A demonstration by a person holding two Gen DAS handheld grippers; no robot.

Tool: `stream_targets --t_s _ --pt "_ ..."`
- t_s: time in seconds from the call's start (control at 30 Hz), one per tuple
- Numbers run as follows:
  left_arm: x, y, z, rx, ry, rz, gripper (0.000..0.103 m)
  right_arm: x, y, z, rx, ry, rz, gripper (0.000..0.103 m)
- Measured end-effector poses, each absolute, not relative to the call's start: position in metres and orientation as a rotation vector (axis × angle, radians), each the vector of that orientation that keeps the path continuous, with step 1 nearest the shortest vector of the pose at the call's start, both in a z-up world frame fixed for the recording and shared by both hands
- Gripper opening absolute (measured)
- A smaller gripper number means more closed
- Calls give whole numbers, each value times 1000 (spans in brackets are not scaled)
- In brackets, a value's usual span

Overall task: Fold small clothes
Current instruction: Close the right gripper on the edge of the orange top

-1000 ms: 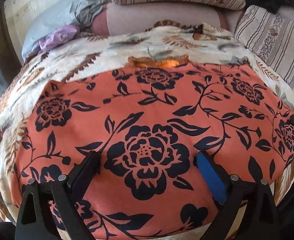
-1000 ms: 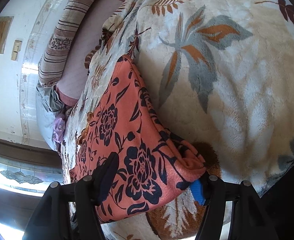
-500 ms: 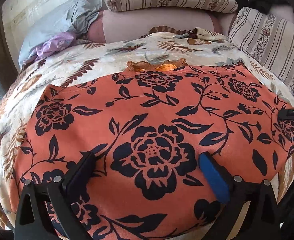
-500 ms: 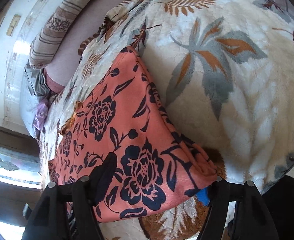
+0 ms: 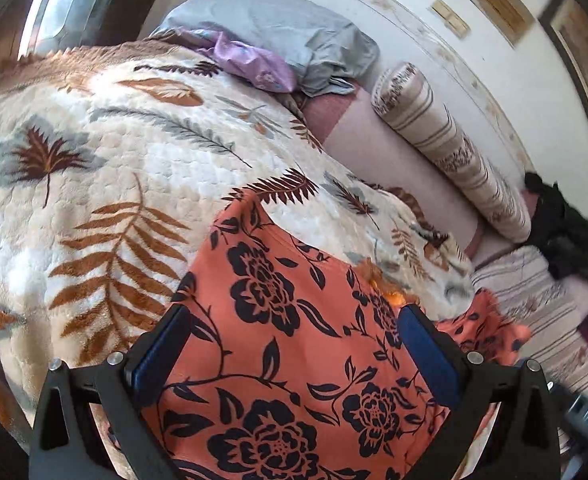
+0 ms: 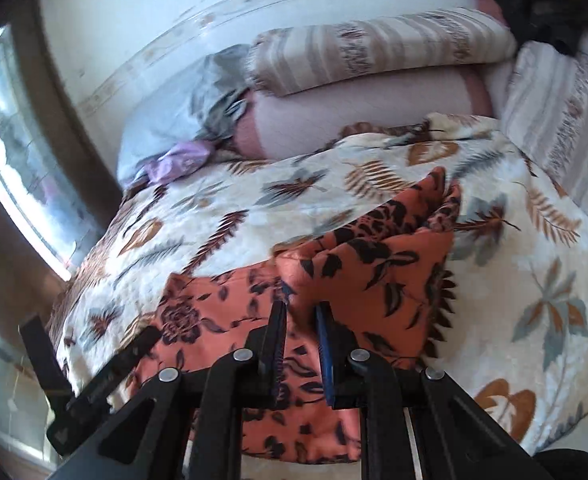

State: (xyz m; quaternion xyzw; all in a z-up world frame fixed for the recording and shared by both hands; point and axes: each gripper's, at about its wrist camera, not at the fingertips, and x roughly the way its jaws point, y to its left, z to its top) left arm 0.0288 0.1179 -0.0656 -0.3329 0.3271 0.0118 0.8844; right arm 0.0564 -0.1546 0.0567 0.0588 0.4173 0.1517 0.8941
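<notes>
Orange floral garment (image 5: 278, 360) lying on the leaf-patterned blanket (image 5: 94, 184). Left hand-held gripper (image 5: 294, 344) spread wide over the garment, gripping nothing; right hand-held gripper (image 6: 301, 320) pinches a raised fold.

left gripper (image 5: 294, 344): fingers spread wide | right gripper (image 6: 301, 312): fingers pinched close

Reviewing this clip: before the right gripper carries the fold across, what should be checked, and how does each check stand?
1. Right gripper pinching the orange floral garment: ok, fingers nearly together with cloth between them.
2. Lifted part off the leaf-print blanket: ok, raised and creased.
3. Left gripper open: ok, fingers wide apart over the garment.
4. Left gripper pinning the cloth: cannot tell.
5. Number of layers pinched: cannot tell.
</notes>
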Motion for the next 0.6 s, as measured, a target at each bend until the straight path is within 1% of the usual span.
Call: stream_targets --t_s 0.1,0.2,0.33,0.37,0.43,0.47,0.5,0.6 --pt "39 129 -82 -837 736 -91 103 49 -114 14 74 949 380 16" --pt "42 124 -91 -880 783 -159 103 44 -101 -24 68 1026 398 16" --pt "41 114 -86 -821 779 -150 103 23 -135 -27 179 1005 405 19" --pt "43 112 -86 -815 781 -151 103 20 -151 -25 223 1002 387 26" --pt "46 108 -87 -797 788 -136 103 13 -189 -22 360 998 346 66" --pt "46 105 -87 -785 789 -132 103 8 -212 -20 458 979 316 92" --pt "47 102 -87 -773 789 -134 103 3 -236 -22 559 955 275 94" --pt "49 90 -86 -731 790 -144 103 -15 -300 -39 845 934 184 94"
